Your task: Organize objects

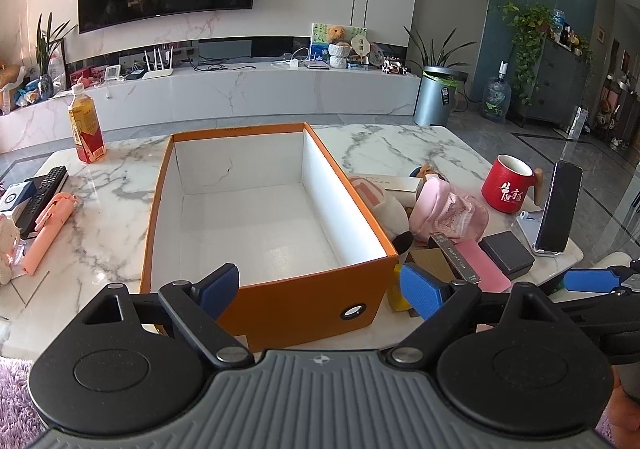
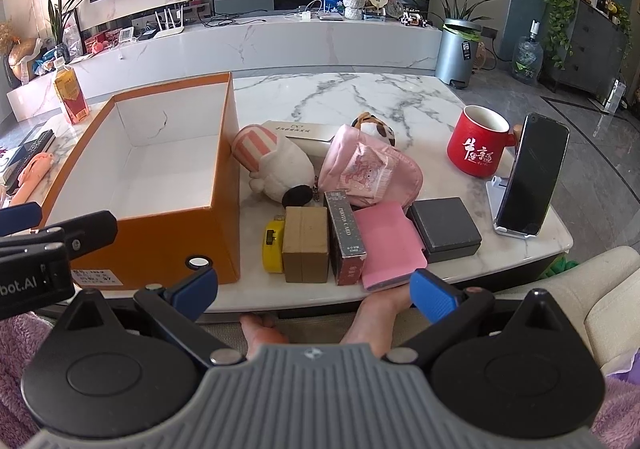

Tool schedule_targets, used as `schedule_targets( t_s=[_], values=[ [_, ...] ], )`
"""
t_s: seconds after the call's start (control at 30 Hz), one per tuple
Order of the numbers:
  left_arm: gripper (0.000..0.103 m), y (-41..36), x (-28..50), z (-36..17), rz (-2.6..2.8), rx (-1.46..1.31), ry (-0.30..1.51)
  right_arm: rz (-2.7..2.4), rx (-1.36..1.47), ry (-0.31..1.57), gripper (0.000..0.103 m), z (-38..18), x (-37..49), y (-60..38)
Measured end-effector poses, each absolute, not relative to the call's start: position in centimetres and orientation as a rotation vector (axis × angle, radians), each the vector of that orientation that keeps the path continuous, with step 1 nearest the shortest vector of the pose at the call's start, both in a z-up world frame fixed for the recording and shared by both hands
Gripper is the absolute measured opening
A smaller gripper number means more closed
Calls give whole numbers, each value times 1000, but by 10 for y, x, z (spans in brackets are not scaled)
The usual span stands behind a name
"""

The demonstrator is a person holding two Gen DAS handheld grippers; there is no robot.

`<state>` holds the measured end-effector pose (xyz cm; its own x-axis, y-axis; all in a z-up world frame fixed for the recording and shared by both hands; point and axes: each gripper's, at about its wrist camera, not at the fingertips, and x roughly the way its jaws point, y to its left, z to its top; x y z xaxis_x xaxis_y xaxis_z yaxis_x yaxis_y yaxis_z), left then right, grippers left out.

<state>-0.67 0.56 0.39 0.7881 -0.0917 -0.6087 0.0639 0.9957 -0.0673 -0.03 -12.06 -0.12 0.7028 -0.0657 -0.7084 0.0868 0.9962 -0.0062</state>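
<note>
An open orange box [image 1: 304, 305] with a bare white inside stands on the marble table [image 2: 360, 93]. My left gripper [image 1: 320, 289] hovers open before the box's near wall, holding nothing. My right gripper [image 2: 314, 291] is open and empty at the table's front edge. Just beyond it lie a yellow tape measure [image 2: 273, 245], a brown box [image 2: 306, 245], a dark card box [image 2: 346, 237], a pink pad [image 2: 390, 245] and a dark grey box [image 2: 446, 229]. Behind them lie a white plush toy [image 2: 276, 165] and a pink pouch [image 2: 368, 169].
A red mug [image 2: 478, 143] and a phone on a stand [image 2: 528, 177] stand at the right. Left of the box are a tea bottle [image 1: 86, 129], a remote [image 1: 42, 193] and a pink stick [image 1: 48, 233]. A person's bare feet [image 2: 264, 329] show under the table edge.
</note>
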Motion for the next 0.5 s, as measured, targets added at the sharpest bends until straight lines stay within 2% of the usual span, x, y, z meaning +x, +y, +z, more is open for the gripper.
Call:
schedule_targets(
  t_s=[0.3, 0.5],
  values=[
    [102, 3, -10, 5, -100, -46, 662, -88, 34, 785, 102, 0, -2, -122],
    [96, 1, -9, 7, -116, -51, 674, -75, 60, 791, 102, -1, -2, -126]
  ],
)
